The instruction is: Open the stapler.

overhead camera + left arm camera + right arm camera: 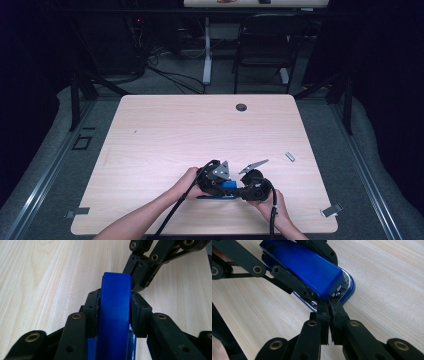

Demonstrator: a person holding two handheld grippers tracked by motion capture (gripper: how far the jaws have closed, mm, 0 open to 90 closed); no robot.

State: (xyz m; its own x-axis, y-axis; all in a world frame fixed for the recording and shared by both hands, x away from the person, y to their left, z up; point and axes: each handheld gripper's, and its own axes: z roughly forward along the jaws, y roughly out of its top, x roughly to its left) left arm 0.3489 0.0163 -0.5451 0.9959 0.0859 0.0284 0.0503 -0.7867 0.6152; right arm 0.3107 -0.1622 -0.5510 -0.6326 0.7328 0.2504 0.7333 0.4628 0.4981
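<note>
Stapler (223,189) flat, lengthwise along near edge

In the high view, the blue stapler (227,186) lay mostly hidden between the left gripper (216,179) and the right gripper (254,187); only a sliver of its top and base showed. In the left gripper view, the stapler's near end was cut off by the bottom edge, and its base sat hidden under the blue top. In the right gripper view, the stapler's far end ran off the top edge, and whether the closed jaw tips touched it could not be told. Right of the stapler, a small grey piece (290,156) was too small to identify
</note>
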